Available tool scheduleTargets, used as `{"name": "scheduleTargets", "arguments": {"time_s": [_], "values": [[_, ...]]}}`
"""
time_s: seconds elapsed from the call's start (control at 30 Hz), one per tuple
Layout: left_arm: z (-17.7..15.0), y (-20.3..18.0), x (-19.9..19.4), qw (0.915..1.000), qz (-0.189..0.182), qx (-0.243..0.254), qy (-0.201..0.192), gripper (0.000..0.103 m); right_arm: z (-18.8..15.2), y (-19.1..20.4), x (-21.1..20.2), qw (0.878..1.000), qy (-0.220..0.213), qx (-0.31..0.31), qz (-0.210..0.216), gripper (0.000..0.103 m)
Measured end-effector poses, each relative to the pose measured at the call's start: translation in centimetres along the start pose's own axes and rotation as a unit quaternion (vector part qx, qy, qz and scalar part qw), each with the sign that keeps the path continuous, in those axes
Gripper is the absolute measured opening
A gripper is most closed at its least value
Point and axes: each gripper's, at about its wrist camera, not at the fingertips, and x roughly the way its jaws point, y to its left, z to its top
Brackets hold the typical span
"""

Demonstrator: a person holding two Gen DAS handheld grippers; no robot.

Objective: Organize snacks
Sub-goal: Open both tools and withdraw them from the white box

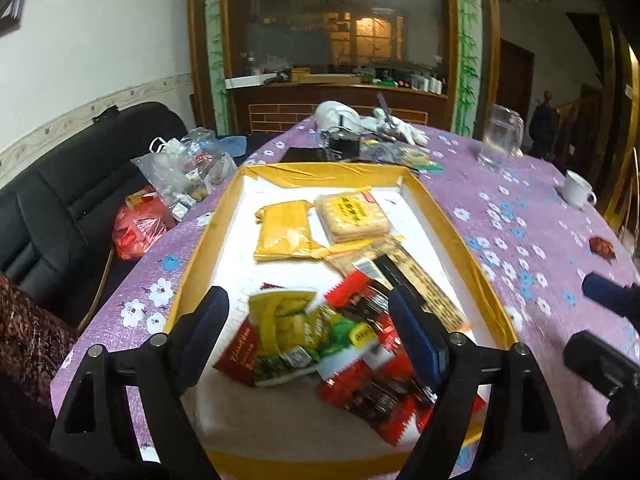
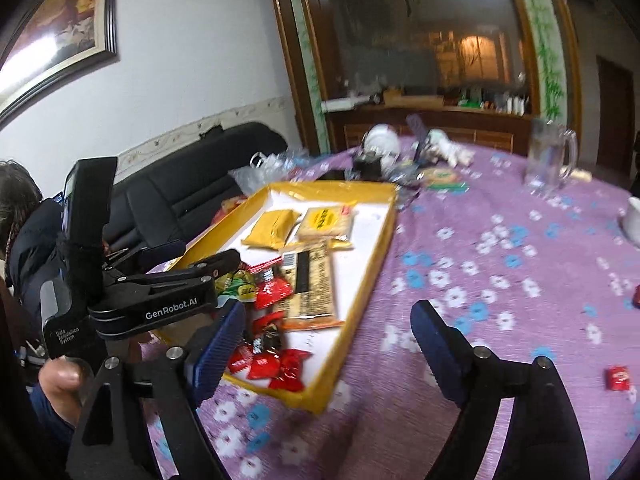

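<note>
A shallow tray with a yellow rim (image 1: 452,220) and white floor lies on the purple flowered tablecloth. In it are a yellow packet (image 1: 284,232), a cracker pack (image 1: 352,216), a tan bar packet (image 1: 408,272), a green and yellow packet (image 1: 296,332) and red packets (image 1: 376,380). My left gripper (image 1: 312,336) hangs open just above the green and red packets, pads clear of them. My right gripper (image 2: 328,348) is open and empty over the tray's (image 2: 356,312) near right corner. A loose red candy (image 2: 618,378) lies on the cloth to its right.
A glass mug (image 1: 498,140) and a white cup (image 1: 578,190) stand at the right of the table. Clutter fills the far end. Plastic bags (image 1: 180,172) sit on the black sofa at left. A person (image 2: 24,220) sits by the sofa.
</note>
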Motion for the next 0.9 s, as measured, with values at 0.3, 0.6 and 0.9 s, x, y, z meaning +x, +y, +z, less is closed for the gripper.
{"name": "scheduleTargets", "arguments": {"time_s": [0.3,0.6,0.9], "values": [[0.0,-3.0,-1.4,0.9893,0.113,0.085,-0.037,0.083,-0.4,-1.4,-0.9,1.0,-0.011,0.015,0.01,0.091],[0.5,-3.4,-1.6,0.9901,0.106,0.087,-0.029,0.083,-0.5,-1.9,-0.6,0.999,0.008,0.034,0.008,0.091],[0.6,-2.5,-1.2,0.9898,0.122,0.071,-0.016,0.083,-0.7,-0.4,-1.1,1.0,-0.004,-0.001,0.001,0.091]]}}
